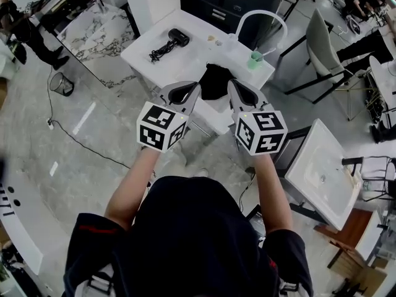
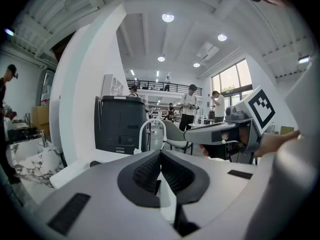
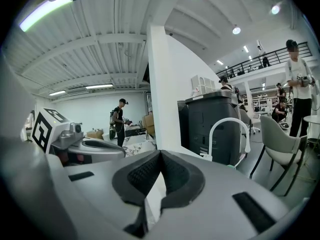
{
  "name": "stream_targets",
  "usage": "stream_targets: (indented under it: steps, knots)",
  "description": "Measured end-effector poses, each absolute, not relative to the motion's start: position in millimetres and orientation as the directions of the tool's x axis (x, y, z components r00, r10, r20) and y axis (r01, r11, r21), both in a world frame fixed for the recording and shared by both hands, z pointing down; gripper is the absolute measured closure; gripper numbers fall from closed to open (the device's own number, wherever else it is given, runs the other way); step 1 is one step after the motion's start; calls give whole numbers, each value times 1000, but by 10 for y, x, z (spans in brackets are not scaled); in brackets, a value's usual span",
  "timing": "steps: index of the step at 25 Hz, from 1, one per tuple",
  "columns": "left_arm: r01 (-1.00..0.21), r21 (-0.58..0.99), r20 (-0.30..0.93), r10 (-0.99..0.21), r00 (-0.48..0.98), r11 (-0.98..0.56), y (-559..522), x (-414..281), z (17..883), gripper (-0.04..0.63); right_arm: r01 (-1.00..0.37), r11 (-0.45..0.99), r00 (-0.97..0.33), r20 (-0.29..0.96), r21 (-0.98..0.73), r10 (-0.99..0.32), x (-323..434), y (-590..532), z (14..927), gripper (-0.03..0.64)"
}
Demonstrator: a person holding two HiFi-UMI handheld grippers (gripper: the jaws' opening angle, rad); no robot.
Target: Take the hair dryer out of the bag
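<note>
The black hair dryer (image 1: 171,43) lies with its cord on the white table (image 1: 185,26), at the far left part. A black bag (image 1: 216,81) lies crumpled near the table's front edge. My left gripper (image 1: 198,84) hovers just left of the bag and my right gripper (image 1: 231,83) just right of it, side by side. In the left gripper view the left gripper (image 2: 160,152) is shut with nothing between its pads. The right gripper (image 3: 160,152) is likewise shut and holds nothing. Neither gripper view shows the bag.
A green cup (image 1: 255,59) and a white arched pipe (image 1: 262,16) stand at the table's right end. A dark cabinet (image 1: 238,2) is behind it, grey chairs (image 1: 325,48) to the right, a white sink unit (image 1: 323,172) at near right. A wire bin (image 1: 61,83) stands on the floor.
</note>
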State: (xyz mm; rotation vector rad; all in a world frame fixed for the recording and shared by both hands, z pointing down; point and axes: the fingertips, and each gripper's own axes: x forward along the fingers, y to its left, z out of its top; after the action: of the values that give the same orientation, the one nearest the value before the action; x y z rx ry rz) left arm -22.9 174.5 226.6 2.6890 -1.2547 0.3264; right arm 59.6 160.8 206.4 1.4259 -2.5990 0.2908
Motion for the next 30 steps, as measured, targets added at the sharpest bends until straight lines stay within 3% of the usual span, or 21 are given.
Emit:
stream_targets:
  steps: [30]
  knots:
    - [-788,16,235,-764,601,-615,1749,-251,2187,580,-838,541,-544,205,-74,-814,607,1637,1998,583]
